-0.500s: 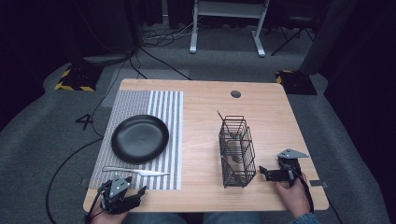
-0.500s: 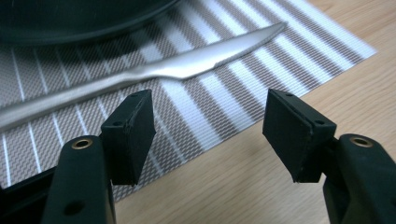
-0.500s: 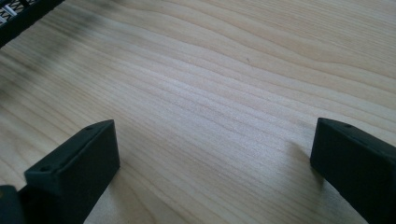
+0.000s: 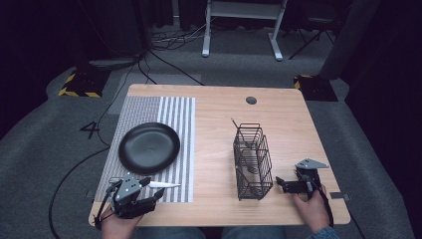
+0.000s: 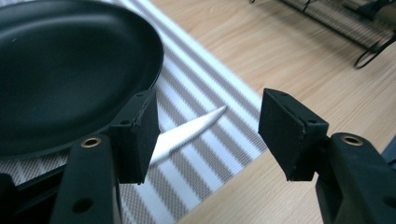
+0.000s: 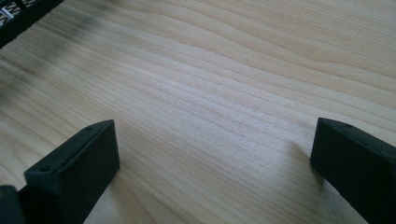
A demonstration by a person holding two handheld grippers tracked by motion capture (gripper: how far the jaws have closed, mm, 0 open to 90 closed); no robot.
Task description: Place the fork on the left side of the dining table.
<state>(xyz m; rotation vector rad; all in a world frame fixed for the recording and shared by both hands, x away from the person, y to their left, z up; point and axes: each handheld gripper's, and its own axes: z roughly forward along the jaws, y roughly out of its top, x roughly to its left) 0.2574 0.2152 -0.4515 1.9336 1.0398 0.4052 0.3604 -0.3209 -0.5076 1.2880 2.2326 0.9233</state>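
A white utensil [image 4: 167, 185] with a pointed tip lies on the striped placemat [image 4: 174, 114], just in front of the black plate [image 4: 149, 148]. My left gripper [image 4: 153, 187] hovers low over the utensil's handle end, jaws open. In the left gripper view the white utensil [image 5: 198, 125] runs out from behind the left jaw into the gap of my left gripper [image 5: 208, 130], and no pad presses on it. The black plate [image 5: 65, 70] is just beyond. My right gripper [image 4: 281, 185] rests open on bare wood right of the wire basket [image 4: 253, 162]; the right gripper [image 6: 215, 154] holds nothing.
The wire basket holds a few utensils, and a thin dark one [image 4: 234, 123] sticks out at its far end. Its edge shows as the wire basket [image 5: 345, 23] and the wire basket [image 6: 18, 14]. A cable hole [image 4: 251, 100] sits near the table's far edge.
My left gripper has moved forward over the white utensil's handle end, so less of the utensil shows. The right gripper has stayed put.
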